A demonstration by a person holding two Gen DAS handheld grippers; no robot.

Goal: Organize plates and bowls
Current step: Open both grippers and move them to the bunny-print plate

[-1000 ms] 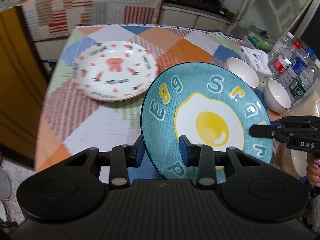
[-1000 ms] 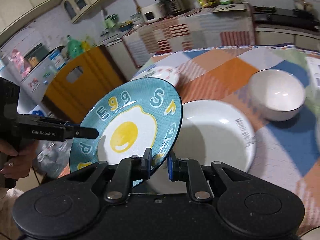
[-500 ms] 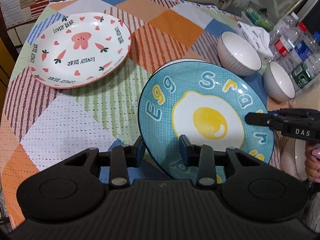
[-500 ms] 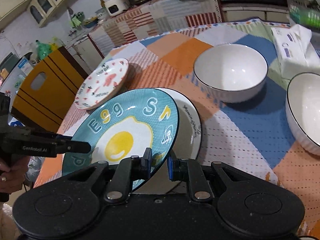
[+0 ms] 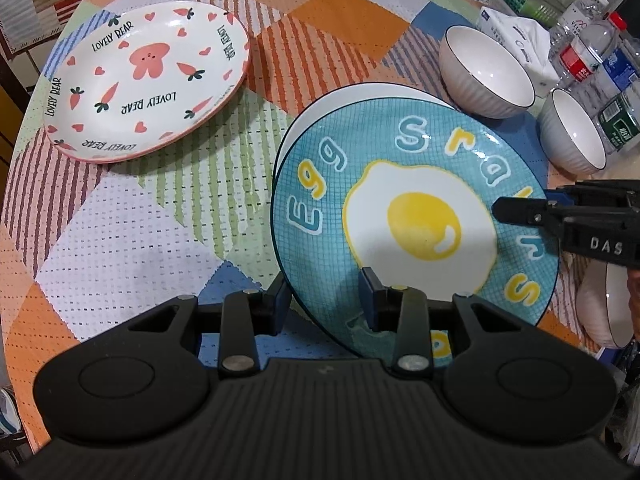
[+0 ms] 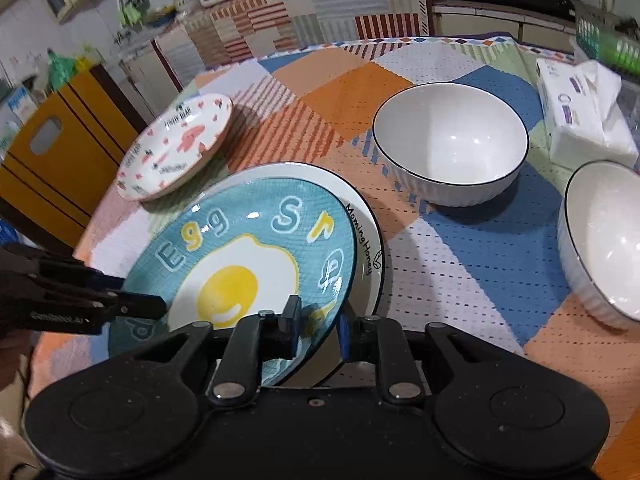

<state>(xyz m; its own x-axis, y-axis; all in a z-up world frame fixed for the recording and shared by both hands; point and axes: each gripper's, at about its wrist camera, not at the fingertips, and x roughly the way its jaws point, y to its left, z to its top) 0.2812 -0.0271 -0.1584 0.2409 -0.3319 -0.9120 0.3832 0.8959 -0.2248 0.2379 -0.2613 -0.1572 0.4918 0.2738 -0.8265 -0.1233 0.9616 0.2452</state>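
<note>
A blue egg plate (image 5: 416, 216) (image 6: 244, 264) lies tilted over a white plate (image 6: 366, 240) whose rim shows in the left wrist view (image 5: 360, 94). My left gripper (image 5: 322, 298) straddles the egg plate's near rim, jaws wide and not closed on it. My right gripper (image 6: 318, 328) straddles the opposite rim with its jaws apart, and it also shows in the left wrist view (image 5: 516, 210). A pink bear plate (image 5: 148, 80) (image 6: 176, 146) sits apart at the far left. Two white bowls (image 6: 450, 142) (image 6: 604, 240) stand at the right.
A tissue pack (image 6: 580, 108) (image 5: 516, 40) and water bottles (image 5: 592, 52) stand at the table's far right. A third white bowl (image 5: 600, 312) shows at the right edge. An orange cabinet (image 6: 60, 148) stands left of the table (image 5: 140, 220).
The egg plate has come down from a raised tilt onto the white plate. Both grippers moved forward and down with it, and the right gripper's jaws have opened wider.
</note>
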